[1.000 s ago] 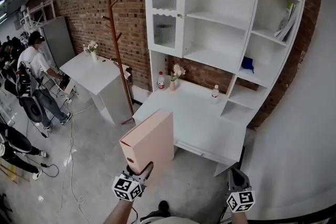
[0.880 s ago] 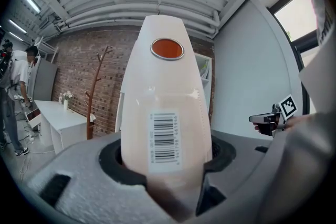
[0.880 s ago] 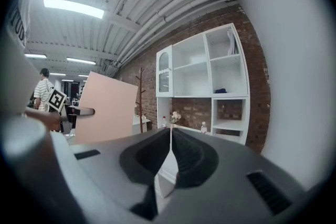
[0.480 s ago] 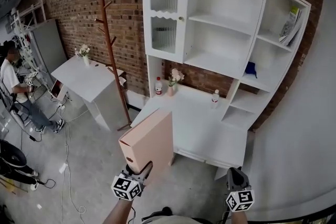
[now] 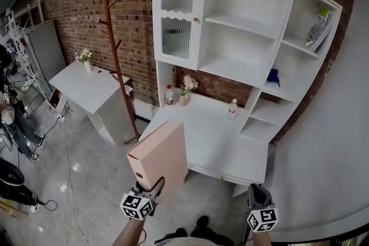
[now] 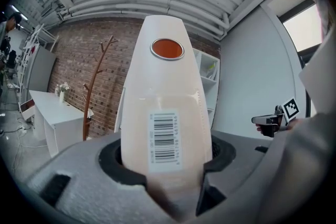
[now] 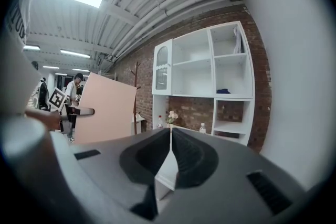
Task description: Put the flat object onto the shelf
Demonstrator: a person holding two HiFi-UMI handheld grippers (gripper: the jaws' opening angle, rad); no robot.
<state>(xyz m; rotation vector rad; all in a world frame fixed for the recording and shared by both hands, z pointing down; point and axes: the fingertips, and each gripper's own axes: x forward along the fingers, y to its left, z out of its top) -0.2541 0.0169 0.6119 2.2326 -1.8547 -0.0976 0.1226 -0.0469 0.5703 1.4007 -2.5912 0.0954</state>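
Left tool (image 5: pixel 151 186) (image 6: pixel 167 176) grips the pink folder (image 5: pixel 161 155) (image 6: pixel 167 92) by its narrow spine end, jaws pressed on both sides just below the barcode label. The folder stands upright and slightly tilted in the air, in front of the counter's (image 5: pixel 213 138) left front corner and on no shelf. Right tool (image 5: pixel 258 188) (image 7: pixel 170 152) is lower right, well apart from the folder; its jaws meet with nothing between them.

Behind the counter rises the white shelf unit (image 5: pixel 248 26), its open compartments mostly bare. Books (image 5: pixel 316 25) lean in the upper right one and a blue item (image 5: pixel 273 74) lies in the one below. On the counter's back edge stand a red-capped bottle (image 5: pixel 169 95), a vase (image 5: pixel 184 89) with flowers just beside it, and a second bottle (image 5: pixel 232 107) farther right. A wooden coat stand (image 5: pixel 115 55) stands left of the unit against the brick wall.
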